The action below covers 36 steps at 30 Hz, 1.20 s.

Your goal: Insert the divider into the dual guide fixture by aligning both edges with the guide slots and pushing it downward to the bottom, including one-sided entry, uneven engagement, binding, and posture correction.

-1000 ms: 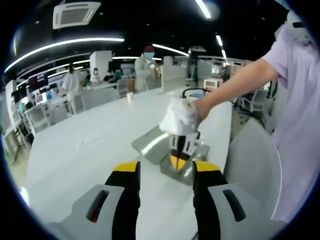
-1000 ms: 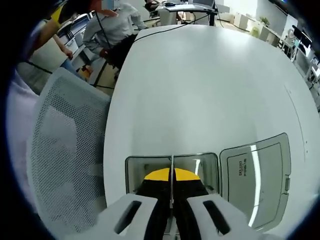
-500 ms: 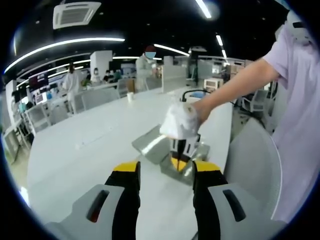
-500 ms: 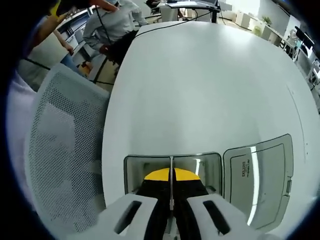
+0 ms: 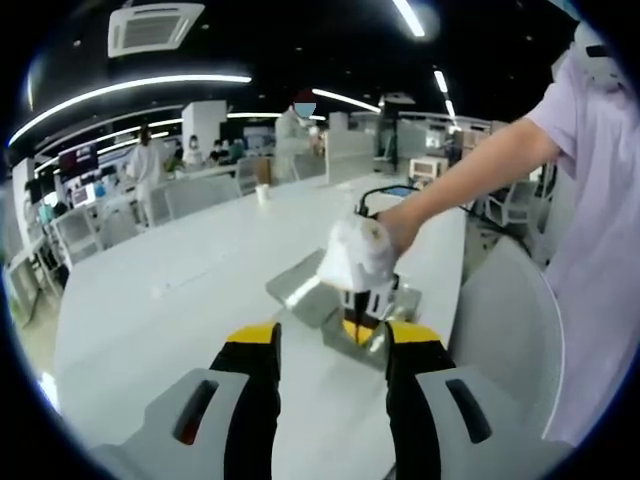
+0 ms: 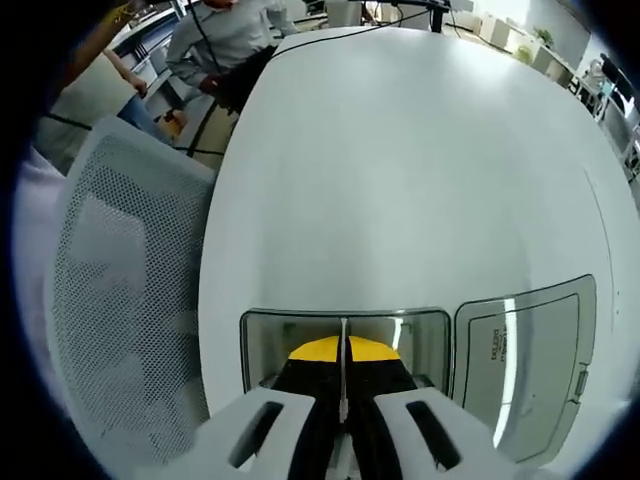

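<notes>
In the right gripper view my right gripper (image 6: 343, 368) is shut on the thin divider (image 6: 343, 332), which I see edge-on and upright. It stands over the clear box-shaped guide fixture (image 6: 262, 340) on the white table. In the left gripper view the same right gripper (image 5: 357, 318), held by a gloved hand (image 5: 355, 250), points down into the fixture (image 5: 372, 340). My left gripper (image 5: 332, 345) hangs open in front of it, apart from it, with nothing between its fingers. Whether the divider's edges sit in the slots is hidden.
A clear flat lid (image 6: 520, 350) lies beside the fixture, also visible as the lid (image 5: 300, 288) in the left gripper view. A mesh chair (image 6: 120, 300) stands at the table's edge. The white table (image 6: 400, 170) stretches away. People stand and sit in the background.
The right gripper has sunk slightly toward the fixture with the divider, so the box looks a little wider. The left gripper has stayed put and open.
</notes>
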Available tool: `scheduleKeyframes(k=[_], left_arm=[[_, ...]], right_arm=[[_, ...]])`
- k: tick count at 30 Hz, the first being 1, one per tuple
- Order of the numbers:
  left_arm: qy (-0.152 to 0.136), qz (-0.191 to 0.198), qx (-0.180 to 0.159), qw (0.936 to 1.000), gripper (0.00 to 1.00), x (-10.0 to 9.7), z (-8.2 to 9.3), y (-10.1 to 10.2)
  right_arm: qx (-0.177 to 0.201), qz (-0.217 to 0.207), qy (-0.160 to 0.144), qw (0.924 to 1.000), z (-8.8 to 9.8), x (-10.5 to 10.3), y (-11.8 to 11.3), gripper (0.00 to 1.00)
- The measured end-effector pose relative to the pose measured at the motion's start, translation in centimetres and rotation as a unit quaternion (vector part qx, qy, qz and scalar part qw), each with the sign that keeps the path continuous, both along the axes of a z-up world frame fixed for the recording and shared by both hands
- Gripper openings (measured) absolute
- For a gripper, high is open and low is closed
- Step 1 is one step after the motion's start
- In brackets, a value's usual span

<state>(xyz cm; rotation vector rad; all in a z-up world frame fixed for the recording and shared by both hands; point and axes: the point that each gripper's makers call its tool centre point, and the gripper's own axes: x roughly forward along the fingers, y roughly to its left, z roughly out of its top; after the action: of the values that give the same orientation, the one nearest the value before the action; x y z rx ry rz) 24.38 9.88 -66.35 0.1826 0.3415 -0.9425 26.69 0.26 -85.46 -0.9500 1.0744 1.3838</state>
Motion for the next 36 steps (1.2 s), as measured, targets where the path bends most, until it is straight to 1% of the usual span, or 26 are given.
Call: scheduleKeyframes(k=[11,13,23,30,32,34,36], left_arm=[[0.001,0.001,0.000,1.0000,0.39,0.0,0.0,0.1],[0.002,0.001,0.002,1.0000,0.39,-0.1,-0.1,0.1],[0.003,-0.002,0.002,1.0000,0.38,0.0,-0.2,-0.1],[0.001,-0.004,0.003,1.0000,0.37,0.1,-0.2,-0.1],[0.001,-0.002,0.001,1.0000,0.37,0.1,-0.1,0.0],[0.001,0.000,0.001,1.0000,0.37,0.2,-0.1,0.2],[0.001,0.000,0.002,1.0000,0.37,0.1,-0.1,0.2]], right_arm=[[-0.008,0.007,-0.008,0.9999,-0.4,-0.1,-0.1,0.00],[-0.014,0.016,-0.010,0.9997,-0.4,-0.1,-0.2,0.00],[-0.020,0.020,0.001,0.9996,0.9,-0.1,-0.1,0.00],[-0.026,0.022,0.004,0.9994,0.8,-0.1,-0.1,0.00],[-0.024,0.020,0.009,0.9995,0.8,-0.3,0.0,0.00],[-0.025,0.020,0.006,0.9995,0.8,-0.2,0.0,0.00],[-0.022,0.015,0.013,0.9995,0.7,-0.4,0.0,0.01]])
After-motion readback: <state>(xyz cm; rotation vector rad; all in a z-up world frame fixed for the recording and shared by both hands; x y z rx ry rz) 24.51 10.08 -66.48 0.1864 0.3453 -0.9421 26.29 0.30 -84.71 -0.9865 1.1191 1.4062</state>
